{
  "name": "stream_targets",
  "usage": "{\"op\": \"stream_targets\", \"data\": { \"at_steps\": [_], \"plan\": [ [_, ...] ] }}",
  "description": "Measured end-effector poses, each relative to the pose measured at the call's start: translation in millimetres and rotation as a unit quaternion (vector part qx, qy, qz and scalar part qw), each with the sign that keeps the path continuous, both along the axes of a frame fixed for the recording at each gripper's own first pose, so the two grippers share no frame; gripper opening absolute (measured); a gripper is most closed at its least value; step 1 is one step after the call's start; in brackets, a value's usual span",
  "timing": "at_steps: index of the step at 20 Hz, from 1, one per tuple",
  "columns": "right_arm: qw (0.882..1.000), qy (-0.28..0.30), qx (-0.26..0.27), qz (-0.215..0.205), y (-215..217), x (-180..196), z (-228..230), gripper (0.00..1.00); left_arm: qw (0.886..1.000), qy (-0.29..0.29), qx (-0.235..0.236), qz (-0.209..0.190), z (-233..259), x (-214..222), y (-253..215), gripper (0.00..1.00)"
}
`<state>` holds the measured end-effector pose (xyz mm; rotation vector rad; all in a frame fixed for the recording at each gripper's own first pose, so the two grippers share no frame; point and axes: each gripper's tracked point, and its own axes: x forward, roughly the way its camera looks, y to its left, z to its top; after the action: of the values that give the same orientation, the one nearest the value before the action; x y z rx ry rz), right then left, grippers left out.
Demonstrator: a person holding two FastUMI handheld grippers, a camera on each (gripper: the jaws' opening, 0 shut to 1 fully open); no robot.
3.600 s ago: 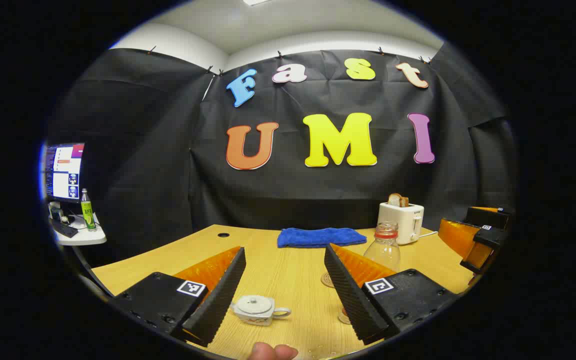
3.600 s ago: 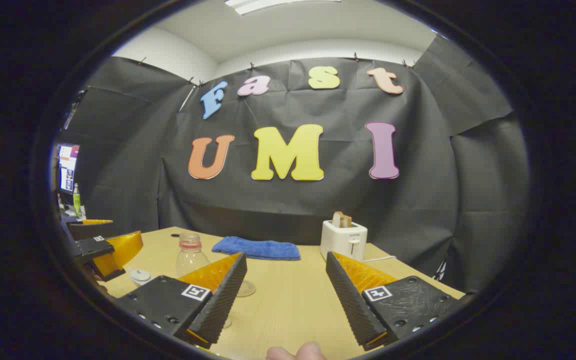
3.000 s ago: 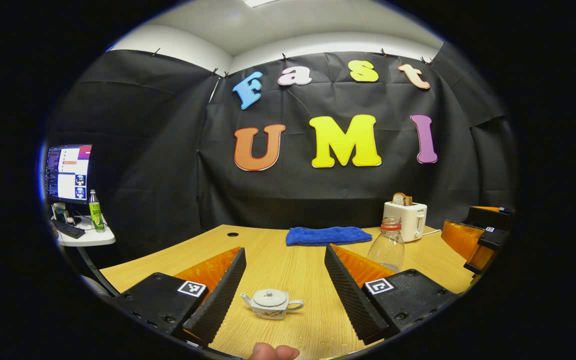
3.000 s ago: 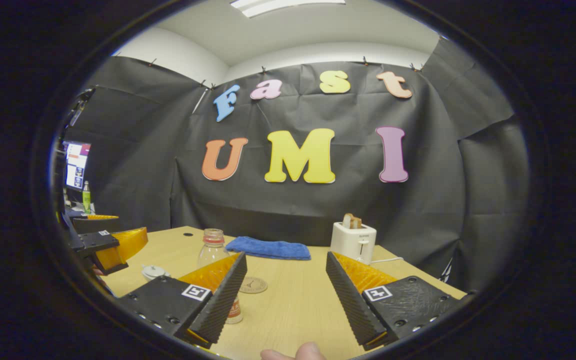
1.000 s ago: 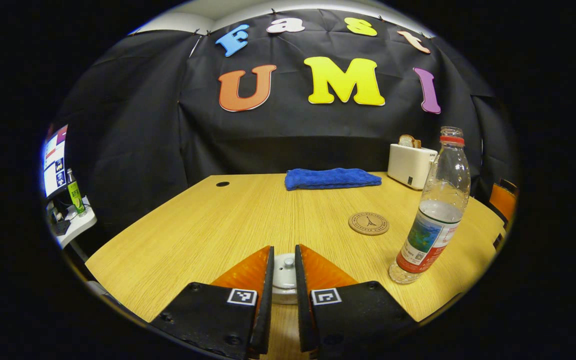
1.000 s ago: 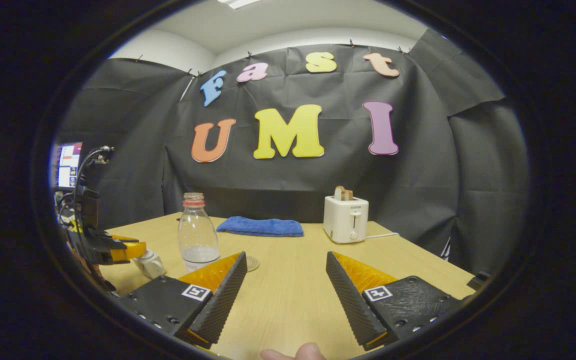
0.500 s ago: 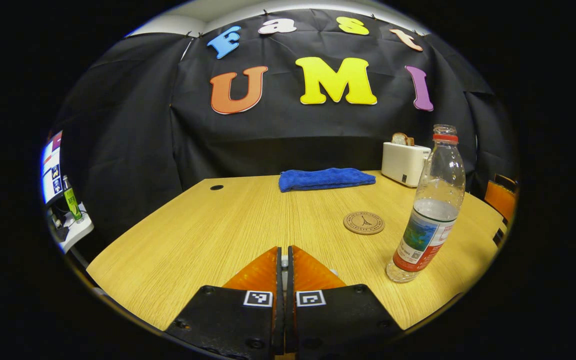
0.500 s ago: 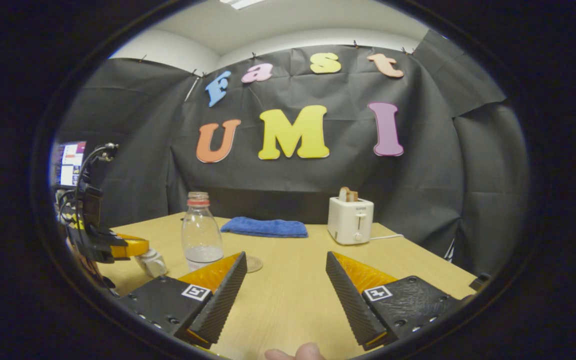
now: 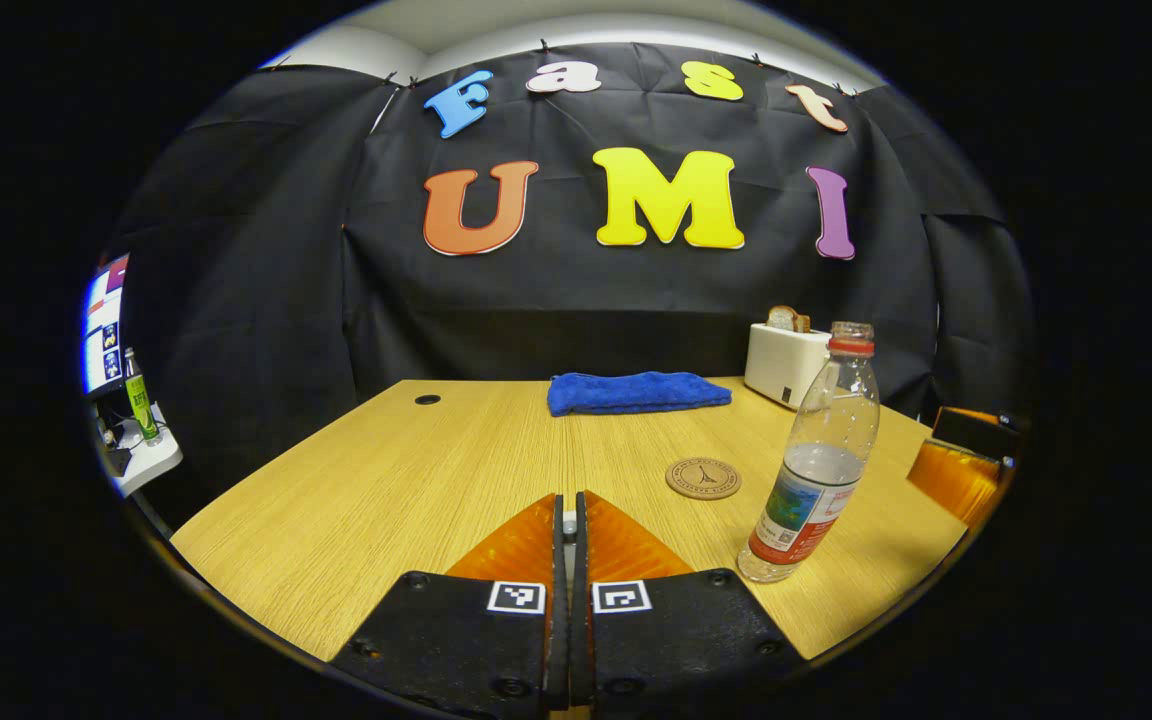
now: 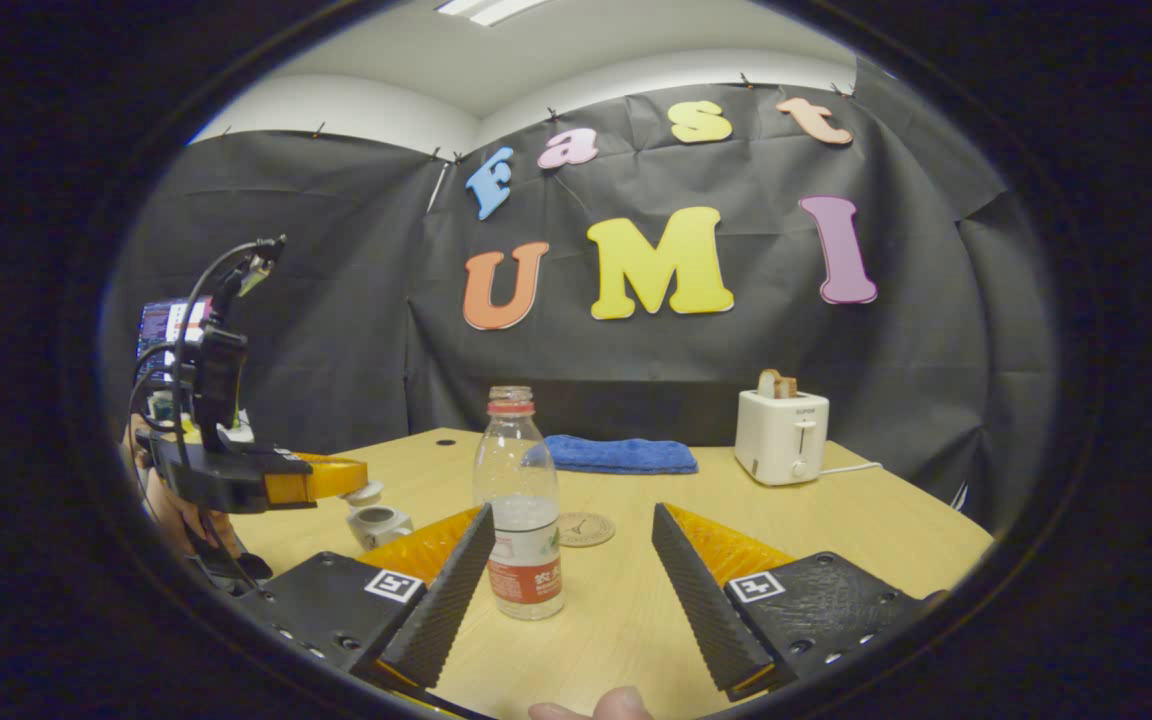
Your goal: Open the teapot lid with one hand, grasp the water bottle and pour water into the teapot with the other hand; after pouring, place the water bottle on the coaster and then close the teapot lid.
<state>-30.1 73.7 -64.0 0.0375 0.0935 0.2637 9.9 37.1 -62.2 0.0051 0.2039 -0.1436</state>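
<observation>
In the left gripper view my left gripper (image 9: pixel 567 503) is shut, with the small white knob of the teapot lid (image 9: pixel 568 522) pinched between its fingers. In the right gripper view that left gripper (image 10: pixel 354 472) holds the lid (image 10: pixel 367 492) just above the open white teapot (image 10: pixel 380 524). The clear water bottle (image 10: pixel 522 505) has a red neck ring and no cap. It stands upright on the table just ahead of my right gripper (image 10: pixel 572 514), which is open. The bottle (image 9: pixel 816 460) stands right of the round brown coaster (image 9: pixel 703 478), which lies flat and bare.
A folded blue towel (image 9: pixel 639 392) and a white toaster (image 10: pixel 781 436) with bread sit at the back of the wooden table (image 9: pixel 376 490). A hand (image 10: pixel 168 515) holds the left gripper. A side shelf with a monitor (image 9: pixel 101 325) and a green bottle stands off to the left.
My left gripper went down onto the teapot, shut on the lid's knob and lifted the lid off. My right gripper swung left, so the bottle now stands ahead between its fingers.
</observation>
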Motion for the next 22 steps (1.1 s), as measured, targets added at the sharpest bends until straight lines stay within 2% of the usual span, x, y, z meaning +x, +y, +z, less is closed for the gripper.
{"op": "stream_targets", "data": {
  "at_steps": [7, 16, 18, 20, 22],
  "plan": [
    [0.999, 0.040, -0.009, 0.020, 38, 31, -25, 0.96, 0.999, -0.030, -0.016, 0.022, 27, -16, 25, 0.03],
    [0.999, 0.047, -0.011, 0.005, 45, 57, -34, 0.94, 0.998, -0.033, -0.042, 0.027, 34, -18, 29, 0.03],
    [0.999, 0.041, -0.019, 0.002, 46, 58, -29, 0.77, 0.998, -0.040, -0.043, 0.023, 40, -16, 26, 0.03],
    [0.998, 0.039, -0.040, 0.014, 50, 58, -23, 0.74, 0.998, -0.042, -0.048, 0.011, 44, -14, 22, 0.03],
    [0.995, 0.014, -0.098, 0.017, 45, 60, -7, 0.72, 0.998, -0.048, -0.051, 0.003, 49, -15, 19, 0.03]
  ]
}}
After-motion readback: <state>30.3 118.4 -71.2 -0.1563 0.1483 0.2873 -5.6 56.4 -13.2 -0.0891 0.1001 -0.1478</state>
